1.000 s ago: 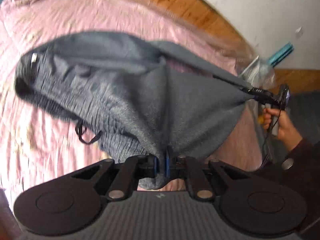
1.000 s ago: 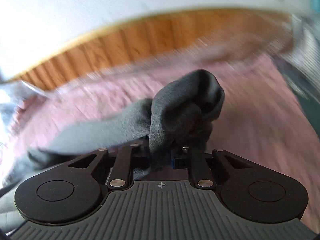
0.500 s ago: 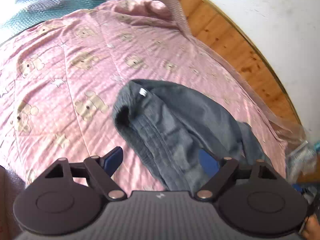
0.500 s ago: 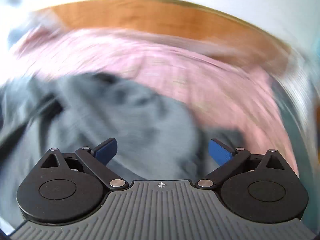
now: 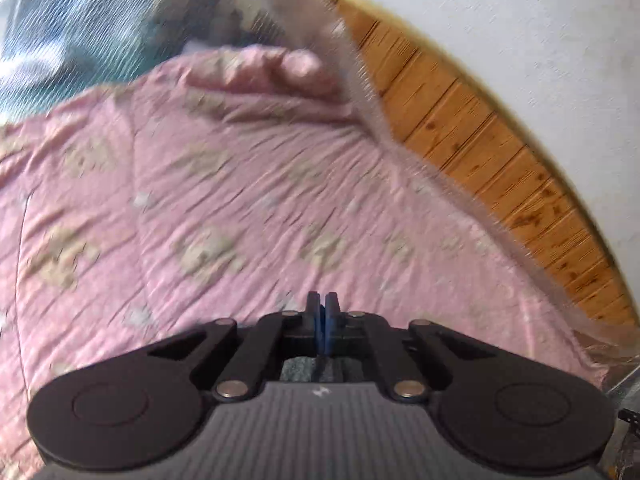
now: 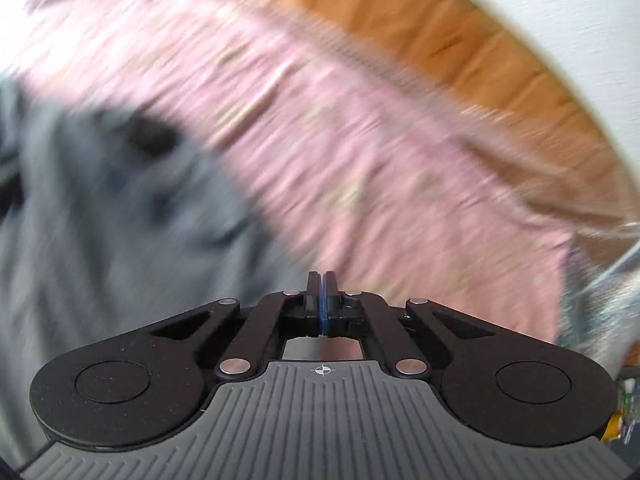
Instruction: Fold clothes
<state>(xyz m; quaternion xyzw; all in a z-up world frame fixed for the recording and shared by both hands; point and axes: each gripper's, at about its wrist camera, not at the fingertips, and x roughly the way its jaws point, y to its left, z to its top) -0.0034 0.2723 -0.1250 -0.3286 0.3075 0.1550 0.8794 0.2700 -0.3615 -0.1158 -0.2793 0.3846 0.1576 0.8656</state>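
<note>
The grey garment lies blurred on the pink bear-print bedspread, filling the left of the right wrist view. My right gripper hangs over the garment's right edge, its blue pads pressed together with no cloth between them. In the left wrist view my left gripper is shut too, pads touching, over bare pink bedspread. Only a small grey patch shows through the gap behind its fingers; the rest of the garment is out of that view.
A wooden panel runs along the bed's far side under a white wall. Translucent netting hangs at the bed's far corner, beside blue-green fabric. Both views are smeared by motion.
A second ago both grippers held the grey garment up. Half a second ago both stood open with the garment dropped on the bed. Now both are shut on nothing, and the left view has swung off the garment.
</note>
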